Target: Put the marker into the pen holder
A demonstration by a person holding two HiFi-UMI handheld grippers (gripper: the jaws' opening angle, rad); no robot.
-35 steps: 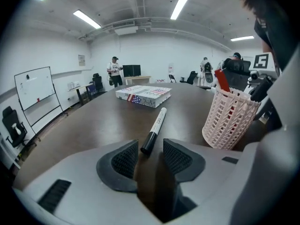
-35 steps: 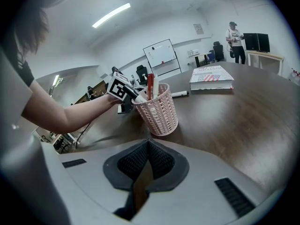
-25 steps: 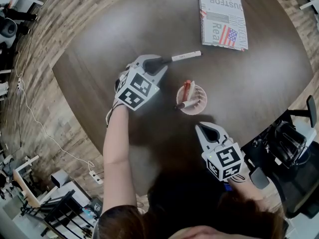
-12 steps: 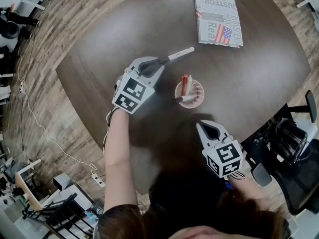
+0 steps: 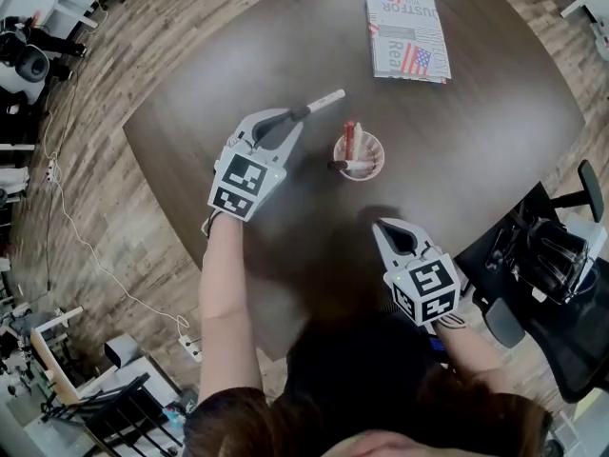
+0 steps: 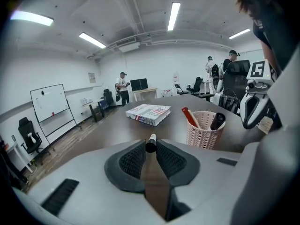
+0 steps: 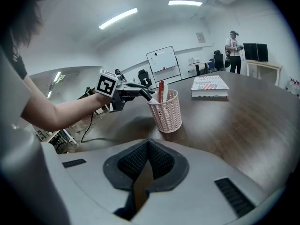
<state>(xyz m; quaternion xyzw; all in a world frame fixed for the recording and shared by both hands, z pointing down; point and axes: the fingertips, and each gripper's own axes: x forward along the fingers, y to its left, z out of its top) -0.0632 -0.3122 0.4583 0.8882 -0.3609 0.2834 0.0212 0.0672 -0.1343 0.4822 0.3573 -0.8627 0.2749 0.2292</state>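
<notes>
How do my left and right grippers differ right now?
The left gripper is shut on a marker; the right gripper is shut on nothing. The left gripper is beside the pen holder; the right gripper is apart from it, nearer the person. Both are over the table, jaws pointing away from the person.

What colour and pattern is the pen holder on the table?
The pen holder is pale pink with a lattice wall; clearest in the left gripper view.

Three markers (image 5: 322,102) (image 5: 348,139) (image 5: 354,166), one pen holder (image 5: 379,147), one book (image 5: 407,34), two tools (image 5: 293,119) (image 5: 382,226), one table (image 5: 476,131).
</notes>
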